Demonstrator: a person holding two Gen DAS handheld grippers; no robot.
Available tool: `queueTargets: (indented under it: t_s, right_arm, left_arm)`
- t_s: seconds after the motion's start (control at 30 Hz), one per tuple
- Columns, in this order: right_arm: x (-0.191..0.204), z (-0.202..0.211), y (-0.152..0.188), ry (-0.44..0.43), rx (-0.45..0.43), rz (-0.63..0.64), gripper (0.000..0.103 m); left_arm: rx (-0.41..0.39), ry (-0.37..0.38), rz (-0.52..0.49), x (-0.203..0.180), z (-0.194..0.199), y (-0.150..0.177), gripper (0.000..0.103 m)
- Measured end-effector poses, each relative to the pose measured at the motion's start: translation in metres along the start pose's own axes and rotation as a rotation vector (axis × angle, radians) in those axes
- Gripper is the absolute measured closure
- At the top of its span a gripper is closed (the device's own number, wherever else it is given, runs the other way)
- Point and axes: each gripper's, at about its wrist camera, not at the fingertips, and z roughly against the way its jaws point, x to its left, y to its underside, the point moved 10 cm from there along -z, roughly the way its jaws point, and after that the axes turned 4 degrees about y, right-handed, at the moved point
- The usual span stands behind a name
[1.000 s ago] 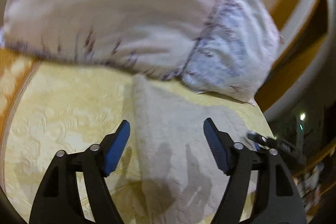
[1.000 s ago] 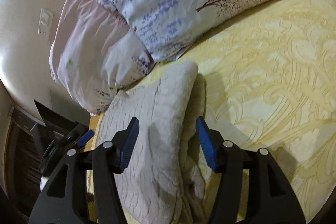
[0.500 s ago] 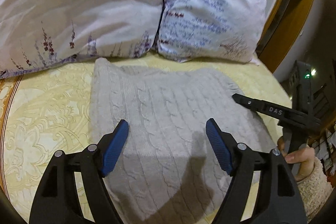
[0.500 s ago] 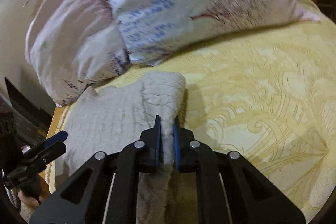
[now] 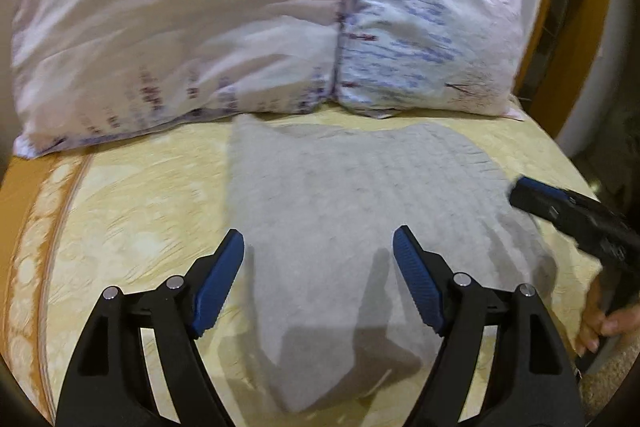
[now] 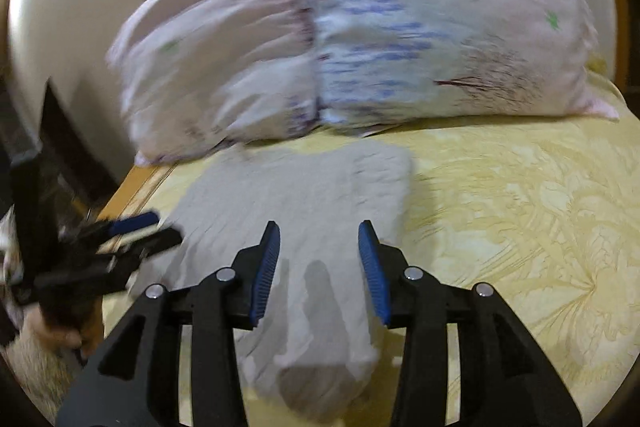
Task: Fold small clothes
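A grey cable-knit sweater [image 5: 352, 187] lies folded on the yellow bedspread [image 5: 140, 195], just in front of the pillows. My left gripper [image 5: 318, 237] hovers over its near half, open, nothing between the pads. In the right wrist view the same sweater [image 6: 304, 179] lies under my right gripper [image 6: 319, 227]. Its jaws are opening and the pads stand clear of the knit. The right gripper [image 5: 532, 193] also shows at the sweater's right edge, held by a hand [image 5: 600, 323]. The left gripper [image 6: 160, 227] shows at the sweater's left edge.
Two floral pillows [image 5: 180, 27] [image 5: 432, 27] lean along the far side of the bed against a cream headboard [image 6: 60, 27]. The bed's edge [image 6: 132, 183] runs close to the sweater's left side. Patterned bedspread [image 6: 500, 207] stretches to the right.
The right gripper, shut on the sweater's folded edge half a second ago, has let go and lifted. The left gripper has swung round over the flattened sweater.
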Motion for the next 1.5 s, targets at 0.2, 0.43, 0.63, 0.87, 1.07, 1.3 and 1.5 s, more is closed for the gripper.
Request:
queueTargets:
  t_s: [0.2,0.43,0.63,0.87,1.07,1.3,1.5]
  right_arm:
    - [0.012,-0.023,0.024,0.111,0.077,0.105,0.062]
    - [0.016,-0.003,0.023,0.149,0.032,0.078,0.032]
    - [0.009,0.037,0.032,0.255,-0.06,0.058,0.002]
    - [0.002,0.042,0.073,0.368,-0.013,0.011,0.002]
    - [0.007,0.024,0.101,0.353,0.092,-0.013,0.002]
    - [0.014,0.018,0.114,0.376,0.119,0.004,0.002]
    - [0.014,0.016,0.115,0.389,0.131,0.0,0.002]
  left_arm:
    - [0.076,-0.009,0.039,0.009,-0.017,0.022,0.022]
    - [0.066,0.022,0.111,0.016,-0.007,0.029,0.019]
    - [0.006,-0.049,0.098,0.029,0.031,0.048,0.011]
    - [0.027,-0.178,0.078,0.03,0.05,0.08,0.001]
    - [0.091,-0.238,0.075,0.029,0.04,0.099,0.001]
    - [0.124,-0.242,0.075,0.026,0.036,0.109,0.001]
    - [0.144,-0.231,0.093,0.026,0.031,0.114,0.001]
